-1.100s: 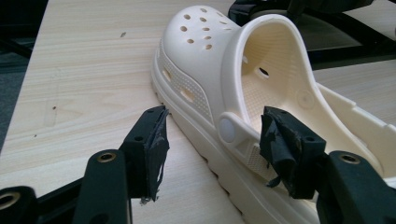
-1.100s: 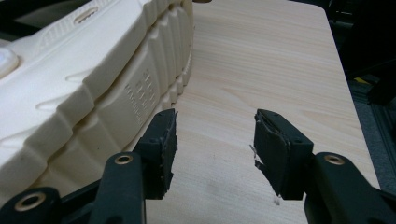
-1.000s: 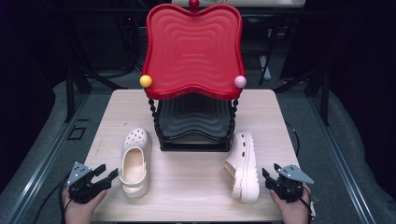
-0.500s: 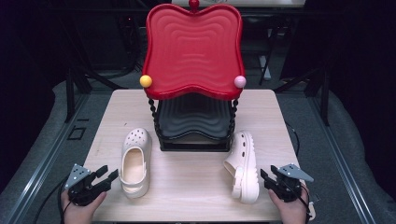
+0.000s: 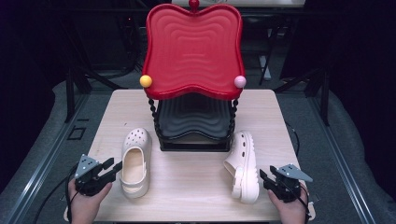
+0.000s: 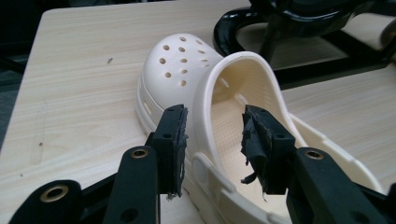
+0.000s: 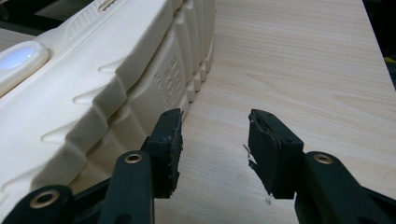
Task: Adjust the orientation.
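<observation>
Two pale clogs lie on my light wood-grain bench, one ahead of each gripper. My left gripper sits at the near left part of the bench, and the upright clog lies just beyond it; in the left gripper view its jaws straddle the side wall of that clog, one pad outside and one inside the opening. They have just been closing, yet I see a gap at each pad, so nothing is grasped so far. My right gripper rests at the near right, released, with bare wood between its jaws in the right gripper view. The tipped clog lies on its side just to that gripper's left, its ribbed sole close beside one jaw; I cannot tell whether they touch. Straight ahead of both grippers, past the clogs, stands a two-tier rack with a red wavy tray on top, a black tray under it, and a yellow ball and a pink ball on its front corners. Grey floor surrounds the bench, and the room beyond is dark, with black stand legs faintly visible.
</observation>
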Available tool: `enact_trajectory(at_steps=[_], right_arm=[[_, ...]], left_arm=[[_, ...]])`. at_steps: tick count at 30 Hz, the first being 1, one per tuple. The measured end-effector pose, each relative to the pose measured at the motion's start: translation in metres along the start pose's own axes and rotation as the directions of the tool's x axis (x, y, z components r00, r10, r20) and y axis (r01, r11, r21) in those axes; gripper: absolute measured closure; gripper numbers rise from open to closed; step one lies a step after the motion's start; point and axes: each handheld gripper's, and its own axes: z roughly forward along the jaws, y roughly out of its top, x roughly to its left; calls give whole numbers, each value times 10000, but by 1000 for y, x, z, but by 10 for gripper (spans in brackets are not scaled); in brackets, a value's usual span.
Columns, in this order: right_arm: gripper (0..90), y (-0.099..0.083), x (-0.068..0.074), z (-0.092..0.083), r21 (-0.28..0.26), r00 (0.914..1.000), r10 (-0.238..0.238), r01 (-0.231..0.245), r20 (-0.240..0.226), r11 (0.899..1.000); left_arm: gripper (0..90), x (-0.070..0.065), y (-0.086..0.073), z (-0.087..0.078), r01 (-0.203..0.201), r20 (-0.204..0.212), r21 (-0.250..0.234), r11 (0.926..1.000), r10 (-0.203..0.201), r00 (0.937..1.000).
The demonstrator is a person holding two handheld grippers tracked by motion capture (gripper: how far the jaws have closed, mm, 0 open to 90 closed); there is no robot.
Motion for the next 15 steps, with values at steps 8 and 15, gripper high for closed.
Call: enact_trajectory(at_steps=[8,15], right_arm=[[545,-1,-2,-1,2,9999,154,-154,-48,9999],[547,-1,-3,0,123,9998,142,-140,-172,9998]], left_arm=[[639,-3,12,26,-27,-77,408,9992,30,10000],[695,-6,16,42,-514,-671,777,9956,567,9961]])
